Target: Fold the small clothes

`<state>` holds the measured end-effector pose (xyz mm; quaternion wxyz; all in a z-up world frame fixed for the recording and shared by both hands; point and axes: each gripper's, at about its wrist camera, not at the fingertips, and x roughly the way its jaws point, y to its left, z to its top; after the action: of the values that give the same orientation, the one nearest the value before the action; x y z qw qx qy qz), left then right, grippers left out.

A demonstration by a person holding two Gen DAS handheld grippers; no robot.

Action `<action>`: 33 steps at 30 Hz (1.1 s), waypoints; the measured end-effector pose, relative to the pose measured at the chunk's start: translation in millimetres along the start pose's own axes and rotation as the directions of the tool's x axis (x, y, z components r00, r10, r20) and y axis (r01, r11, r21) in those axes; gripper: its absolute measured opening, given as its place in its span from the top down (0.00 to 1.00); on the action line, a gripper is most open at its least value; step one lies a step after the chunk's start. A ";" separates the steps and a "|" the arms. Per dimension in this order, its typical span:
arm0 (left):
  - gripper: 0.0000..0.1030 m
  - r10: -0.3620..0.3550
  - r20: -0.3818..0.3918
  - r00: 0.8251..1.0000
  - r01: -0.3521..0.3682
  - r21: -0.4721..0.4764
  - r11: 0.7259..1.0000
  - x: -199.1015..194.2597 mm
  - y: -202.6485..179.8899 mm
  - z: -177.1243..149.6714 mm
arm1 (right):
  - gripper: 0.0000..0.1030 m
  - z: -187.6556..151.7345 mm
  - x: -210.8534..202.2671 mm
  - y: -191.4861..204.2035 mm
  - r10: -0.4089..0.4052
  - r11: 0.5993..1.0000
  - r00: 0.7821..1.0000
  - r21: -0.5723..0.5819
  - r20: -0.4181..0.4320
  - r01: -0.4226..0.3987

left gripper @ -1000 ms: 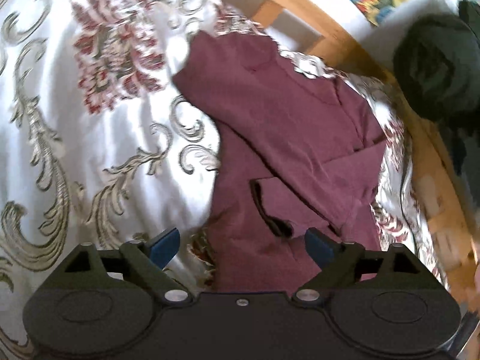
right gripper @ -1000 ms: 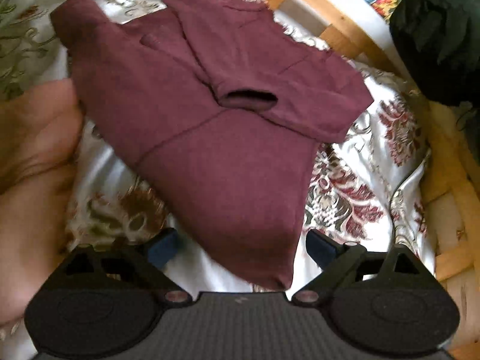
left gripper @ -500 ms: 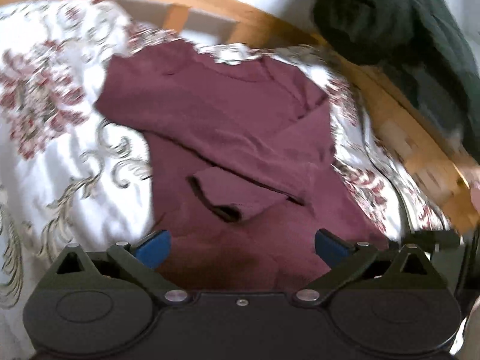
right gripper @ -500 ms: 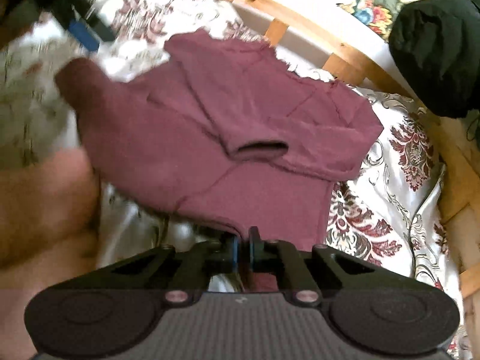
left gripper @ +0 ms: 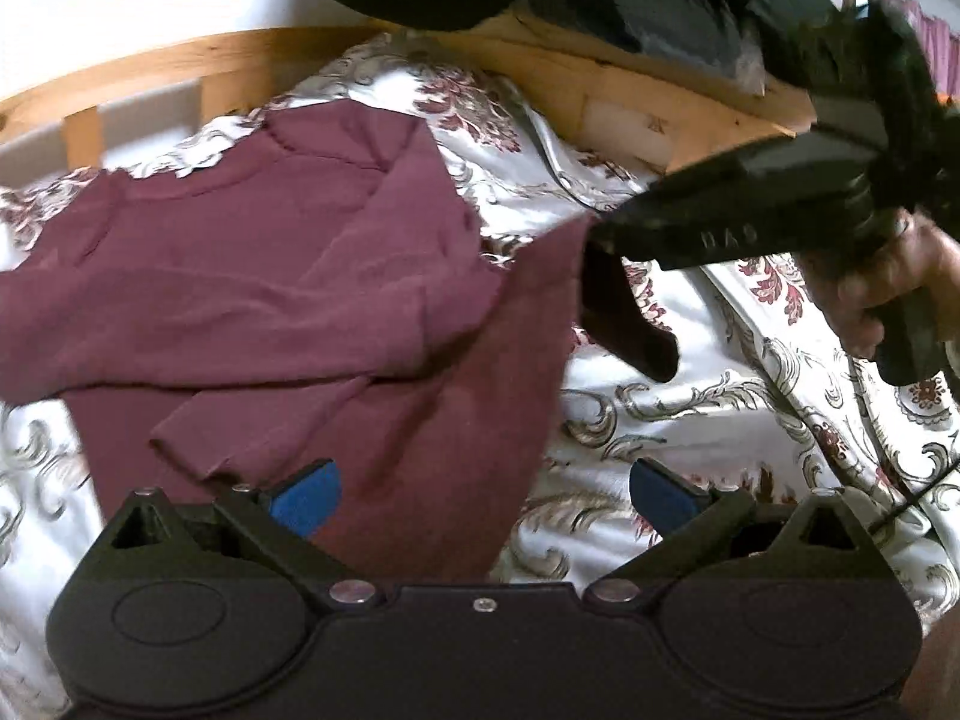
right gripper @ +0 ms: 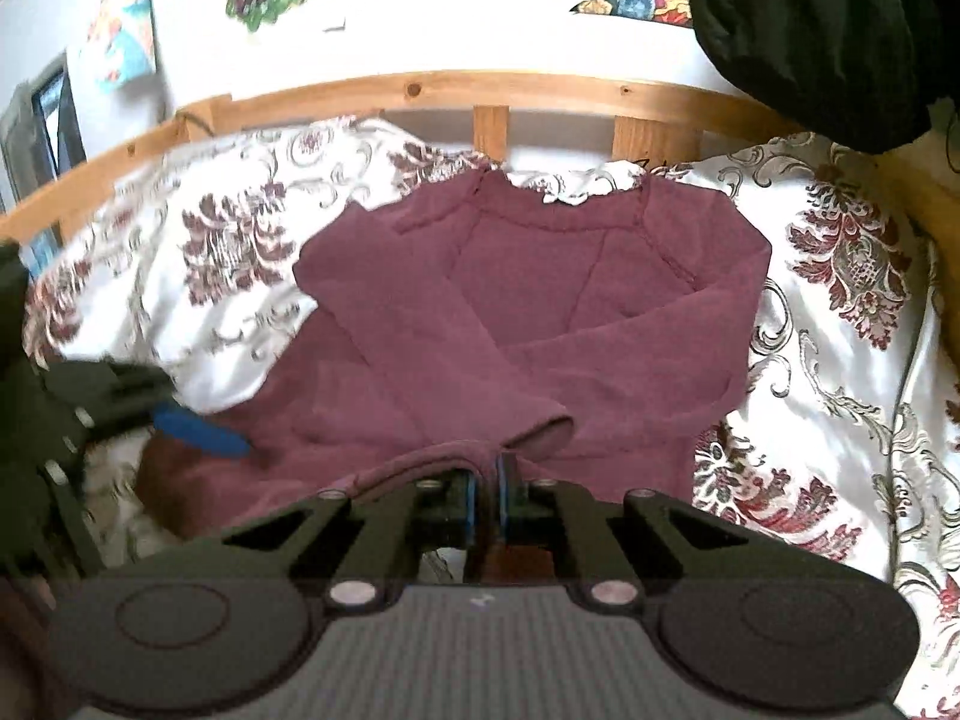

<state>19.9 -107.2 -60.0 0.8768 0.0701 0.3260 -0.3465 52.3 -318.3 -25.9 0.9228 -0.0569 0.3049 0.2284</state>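
Right wrist, sweater [right gripper: 540, 312] hem pinched in right tool [right gripper: 487, 495]

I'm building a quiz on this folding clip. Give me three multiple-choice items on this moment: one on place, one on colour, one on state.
1. Where does the sweater lie?
A. on a floral bedspread
B. on a wooden floor
C. in a basket

2. What colour is the sweater?
A. green
B. maroon
C. white

3. How does the right gripper stand?
A. wide open
B. shut on nothing
C. shut on the sweater's hem

Key: 1 A, patterned bedding shows all around it. 2 B, the knit is dark red. 3 C, the blue pads pinch the fabric edge, while the left gripper is open.
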 end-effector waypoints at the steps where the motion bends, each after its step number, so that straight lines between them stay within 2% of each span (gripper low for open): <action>1: 0.01 0.007 -0.004 1.000 -0.007 -0.001 1.000 6.1 -2.8 2.7 | 0.92 1.2 -1.0 -1.5 0.006 1.000 1.000 0.004 0.009 -0.006; 4: 0.06 0.083 -0.022 0.996 -0.083 -0.004 0.997 24.6 -9.5 8.8 | 0.92 1.4 -3.8 -0.6 0.010 1.000 1.000 0.004 0.022 -0.010; 6: 0.18 0.131 -0.046 0.990 -0.131 0.001 0.991 32.6 -10.5 9.9 | 0.92 -0.8 -6.2 -1.1 0.009 1.000 1.000 0.005 0.029 -0.009; 7: 0.21 0.161 -0.059 0.985 -0.160 0.015 0.987 34.2 -10.5 8.3 | 0.92 -2.0 -7.9 -1.1 0.004 1.000 0.999 0.004 0.035 -0.005; 9: 0.31 0.206 -0.068 0.976 -0.202 0.059 0.978 30.4 -9.1 4.1 | 0.92 -5.7 -12.6 -0.6 -0.007 1.000 0.999 0.003 0.050 0.007; 11: 0.35 0.271 -0.074 0.960 -0.263 0.109 0.959 19.4 -4.3 -5.3 | 0.92 -9.2 -17.2 -2.1 -0.015 1.000 0.998 0.014 0.061 0.014; 14: 0.42 0.324 -0.097 0.941 -0.313 0.114 0.943 -3.2 6.5 -16.5 | 0.92 -14.9 -22.9 -2.9 -0.026 1.000 0.997 0.017 0.073 0.025; 18: 0.54 0.368 -0.108 0.924 -0.368 0.022 0.930 -32.0 25.4 -25.9 | 0.92 -22.5 -28.0 -2.7 -0.026 0.999 0.996 0.030 0.080 0.023; 24: 0.60 0.421 -0.070 0.904 -0.424 -0.045 0.904 -51.0 36.7 -26.6 | 0.92 -29.0 -32.1 -0.1 -0.038 0.998 0.994 0.043 0.102 0.034; 28: 0.72 0.424 -0.057 0.904 -0.427 -0.058 0.902 -55.3 36.8 -28.5 | 0.93 -32.6 -37.6 1.8 -0.044 0.998 0.991 0.055 0.127 0.037; 30: 0.85 0.421 -0.037 0.906 -0.423 -0.066 0.904 -59.8 34.4 -28.0 | 0.93 -35.2 -40.2 2.4 -0.043 0.997 0.990 0.065 0.136 0.034; 33: 0.90 0.417 0.000 0.909 -0.416 -0.071 0.906 -69.4 29.1 -27.3 | 0.93 -40.7 -46.0 4.9 -0.049 0.997 0.988 0.070 0.147 0.039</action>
<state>-13.4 -36.8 -41.2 0.9349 0.1050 0.3086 -0.1403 -4.4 -341.6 -31.5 0.9491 -0.0153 0.2418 0.2014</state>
